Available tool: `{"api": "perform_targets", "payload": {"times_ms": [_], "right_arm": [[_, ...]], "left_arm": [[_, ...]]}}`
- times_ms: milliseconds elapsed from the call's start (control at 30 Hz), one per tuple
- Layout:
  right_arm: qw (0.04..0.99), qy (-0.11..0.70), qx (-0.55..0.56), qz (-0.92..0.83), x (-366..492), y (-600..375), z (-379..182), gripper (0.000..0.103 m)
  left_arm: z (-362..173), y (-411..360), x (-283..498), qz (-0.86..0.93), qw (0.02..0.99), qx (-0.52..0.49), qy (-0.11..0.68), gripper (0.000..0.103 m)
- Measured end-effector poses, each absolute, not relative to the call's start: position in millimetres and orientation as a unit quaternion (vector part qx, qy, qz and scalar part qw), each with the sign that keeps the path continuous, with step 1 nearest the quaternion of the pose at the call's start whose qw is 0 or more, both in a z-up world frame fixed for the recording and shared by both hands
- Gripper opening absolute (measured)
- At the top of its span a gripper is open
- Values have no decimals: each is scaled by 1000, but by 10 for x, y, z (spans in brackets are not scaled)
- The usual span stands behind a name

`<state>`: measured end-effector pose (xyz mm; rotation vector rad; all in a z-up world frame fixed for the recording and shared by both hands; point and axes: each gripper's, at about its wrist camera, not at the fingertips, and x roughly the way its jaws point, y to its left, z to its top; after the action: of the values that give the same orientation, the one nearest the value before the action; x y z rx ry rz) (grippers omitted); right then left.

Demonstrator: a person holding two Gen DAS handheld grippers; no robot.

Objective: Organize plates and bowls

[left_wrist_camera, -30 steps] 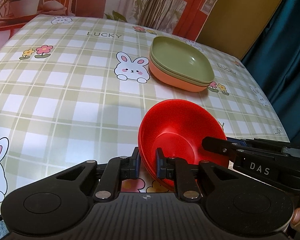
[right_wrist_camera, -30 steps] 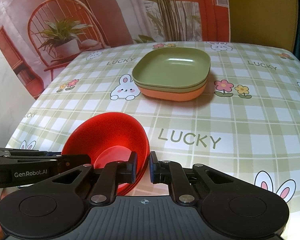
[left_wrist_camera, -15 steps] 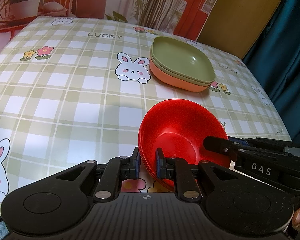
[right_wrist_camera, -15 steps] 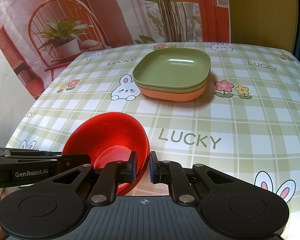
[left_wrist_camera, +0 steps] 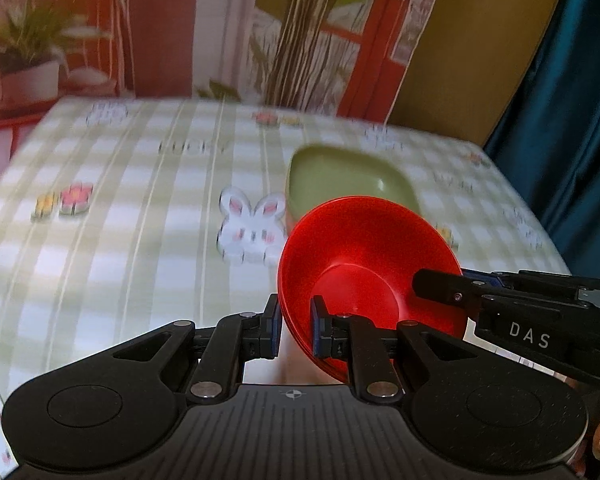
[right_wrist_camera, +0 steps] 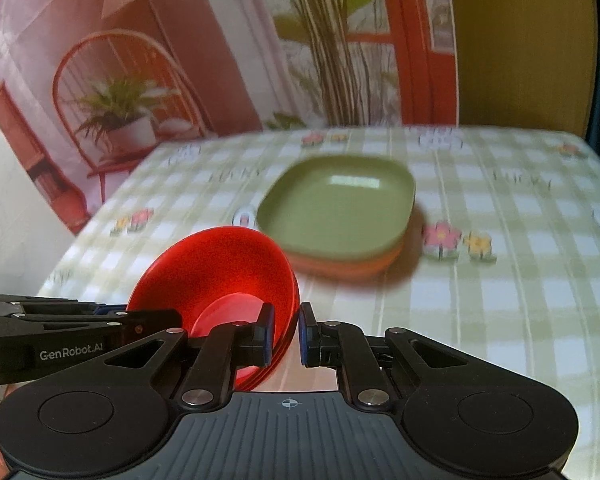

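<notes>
Blurred checked tablecloth (right_wrist_camera: pixel 500 280) behind, both tongs (left_wrist_camera: pixel 294 330) (right_wrist_camera: pixel 285 336) pinch the red bowl (left_wrist_camera: pixel 364 256); only right view shows the orange plate (right_wrist_camera: pixel 360 266).

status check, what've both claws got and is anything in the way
Left claw and right claw both shut on red bowl rim, opposite sides. Bowl lifted, tilted. Green plate stacked on orange plate just ahead; path otherwise open.

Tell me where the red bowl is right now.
The red bowl is held between both grippers, left gripper and right gripper each clamping its rim, just in front of the stacked green plate.
</notes>
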<state>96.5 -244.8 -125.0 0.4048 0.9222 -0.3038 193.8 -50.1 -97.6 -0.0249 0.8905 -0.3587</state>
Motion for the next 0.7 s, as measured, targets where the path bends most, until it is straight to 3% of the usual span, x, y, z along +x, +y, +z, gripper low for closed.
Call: {"api": "perform_targets", "payload": {"times_ms": [300,700], "right_arm": [[888,402,161,-155,1413,-2878,-931,11],[883,405,150,-184,1736,-3429,-1199,11]], "left_arm": [[-719,-746,2449,-189,900,-16,392,16],[-912,-1116,3118,-203,887,-1,415,16]]}}
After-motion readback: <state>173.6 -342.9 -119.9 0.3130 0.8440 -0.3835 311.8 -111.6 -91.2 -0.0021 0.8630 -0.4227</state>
